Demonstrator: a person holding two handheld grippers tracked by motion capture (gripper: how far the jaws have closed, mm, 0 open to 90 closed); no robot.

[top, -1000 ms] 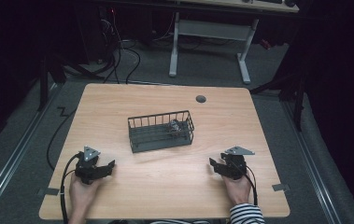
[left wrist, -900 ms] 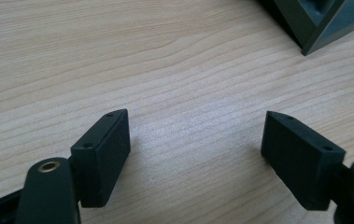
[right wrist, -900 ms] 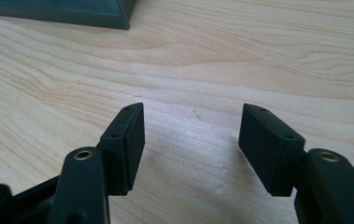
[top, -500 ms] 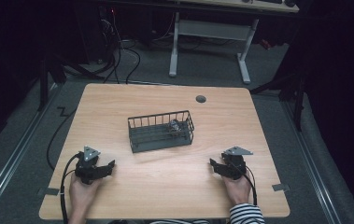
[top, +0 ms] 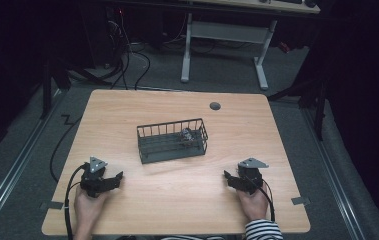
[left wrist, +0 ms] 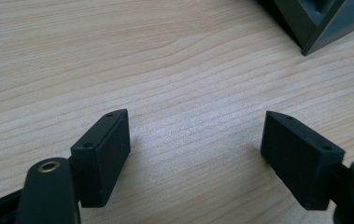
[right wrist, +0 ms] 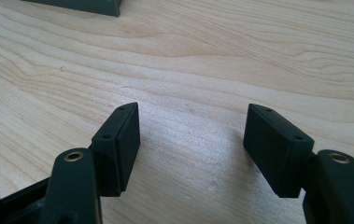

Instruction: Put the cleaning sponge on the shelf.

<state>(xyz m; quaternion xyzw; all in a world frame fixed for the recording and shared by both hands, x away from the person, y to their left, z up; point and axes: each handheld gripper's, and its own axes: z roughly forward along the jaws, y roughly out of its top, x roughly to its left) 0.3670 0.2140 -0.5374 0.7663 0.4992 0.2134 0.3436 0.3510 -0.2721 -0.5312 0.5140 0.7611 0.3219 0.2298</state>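
A dark wire basket stands in the middle of the wooden table, with a small greyish object inside its right end. My left gripper rests near the front left of the table, held by a hand, jaws apart over bare wood. My right gripper rests near the front right, pointing left. Its jaws have just been opening and stand apart with nothing between them. A corner of the basket shows at the top right of the left gripper view, and its base edge at the top left of the right gripper view.
A round grommet hole lies near the table's far edge. Beyond the table a white desk frame and cables sit on the dark floor. Bare wood stretches between the two grippers, in front of the basket.
The right gripper's jaws look slightly wider apart than before. Both hands and the basket have kept their places.
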